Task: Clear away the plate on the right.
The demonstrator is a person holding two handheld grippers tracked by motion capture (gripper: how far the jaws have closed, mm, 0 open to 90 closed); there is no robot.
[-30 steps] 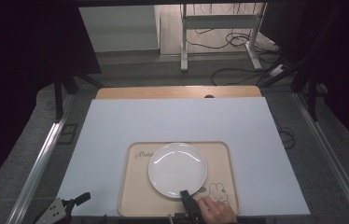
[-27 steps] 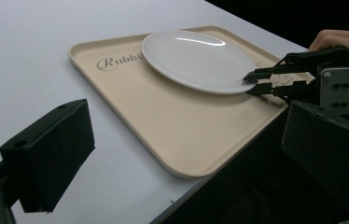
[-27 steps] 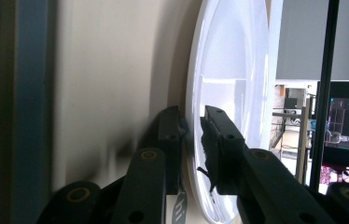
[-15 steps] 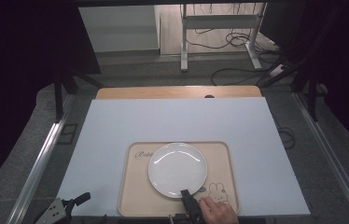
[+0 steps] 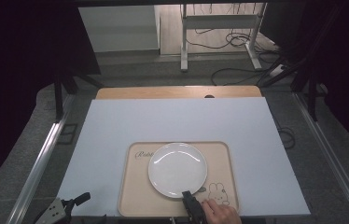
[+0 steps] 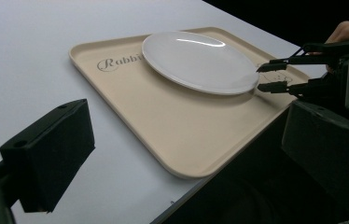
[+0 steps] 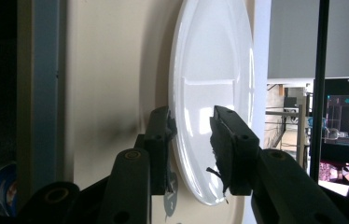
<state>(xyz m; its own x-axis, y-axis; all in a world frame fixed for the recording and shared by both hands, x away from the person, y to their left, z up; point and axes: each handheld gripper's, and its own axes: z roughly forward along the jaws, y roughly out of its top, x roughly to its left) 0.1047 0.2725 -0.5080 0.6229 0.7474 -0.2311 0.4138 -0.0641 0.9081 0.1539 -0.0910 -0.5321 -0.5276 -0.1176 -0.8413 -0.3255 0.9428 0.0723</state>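
Note:
A white plate (image 5: 177, 169) lies on a beige tray (image 5: 135, 200) printed with a rabbit, at the table's near edge. My right gripper (image 5: 187, 195), held by a hand (image 5: 219, 213), points at the plate's near rim. In the right gripper view the plate (image 7: 210, 56) has its rim between the jaws of this gripper (image 7: 192, 116), which have just been opening, and a gap shows beside the rim. The left gripper view shows the same gripper (image 6: 268, 77) with one jaw above and one below the rim. My left gripper (image 5: 77, 201) rests off the table's near left corner, open and holding nothing.
The tray sits on a white board (image 5: 177, 121) over a wooden tabletop (image 5: 177, 92). Metal rails (image 5: 42, 163) run along both sides. Cables and a desk frame (image 5: 219, 28) lie on the floor beyond. A monitor (image 7: 345, 119) glows past the plate.

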